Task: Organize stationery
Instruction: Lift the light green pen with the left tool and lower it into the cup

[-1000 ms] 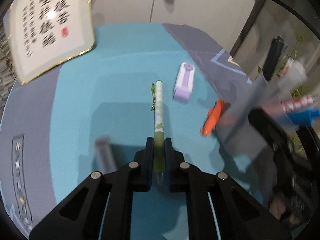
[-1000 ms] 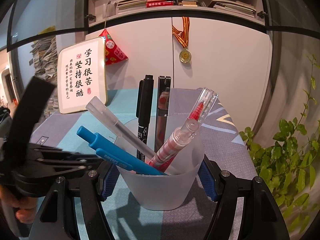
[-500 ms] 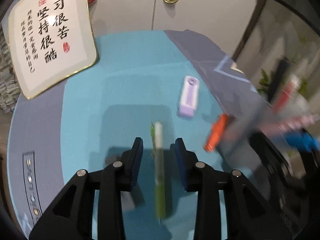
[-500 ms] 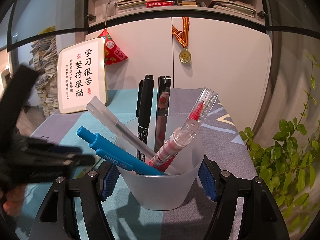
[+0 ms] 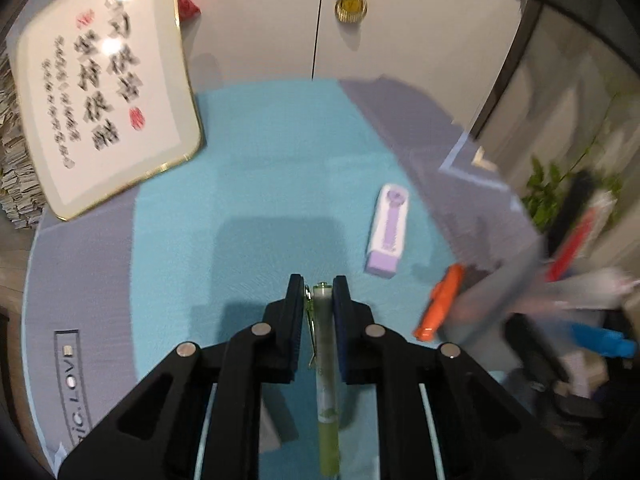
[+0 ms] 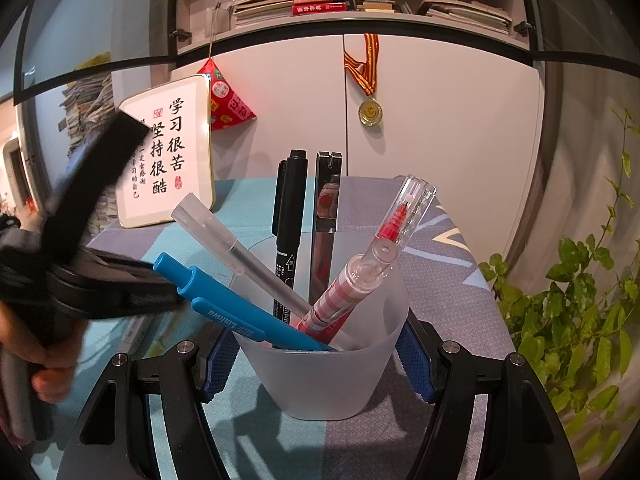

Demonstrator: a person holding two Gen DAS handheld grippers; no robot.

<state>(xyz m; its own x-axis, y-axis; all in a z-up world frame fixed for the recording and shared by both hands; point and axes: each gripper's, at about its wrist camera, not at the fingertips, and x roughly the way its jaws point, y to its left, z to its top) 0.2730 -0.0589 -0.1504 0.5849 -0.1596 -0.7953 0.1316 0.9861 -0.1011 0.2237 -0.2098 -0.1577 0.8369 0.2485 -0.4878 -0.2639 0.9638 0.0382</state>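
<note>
A green pen [image 5: 325, 360] runs between the fingers of my left gripper [image 5: 318, 282], above the teal mat [image 5: 260, 184]. The jaws are closing and the pads hold the pen at its clip end. A purple eraser-like block [image 5: 388, 232] and an orange pen [image 5: 440, 304] lie on the mat to the right. My right gripper [image 6: 316, 360] is shut on a frosted cup [image 6: 324, 384], its blue pads against both sides. In the cup stand a blue pen [image 6: 224, 312], a clear pen [image 6: 224, 236], a black marker [image 6: 290, 220] and a red pen [image 6: 372, 272]. The left gripper [image 6: 80, 280] shows blurred beside the cup.
A framed calligraphy sign [image 5: 104, 92] leans at the mat's back left. White cabinet doors with a hanging medal [image 6: 370, 112] close off the back. A leafy plant [image 6: 580, 312] stands past the table's right edge. A hand [image 6: 48, 360] holds the left gripper.
The left jaws opened, the green pen slid back between them, and they closed again on its clip end while the gripper rose. The right gripper and cup stayed still.
</note>
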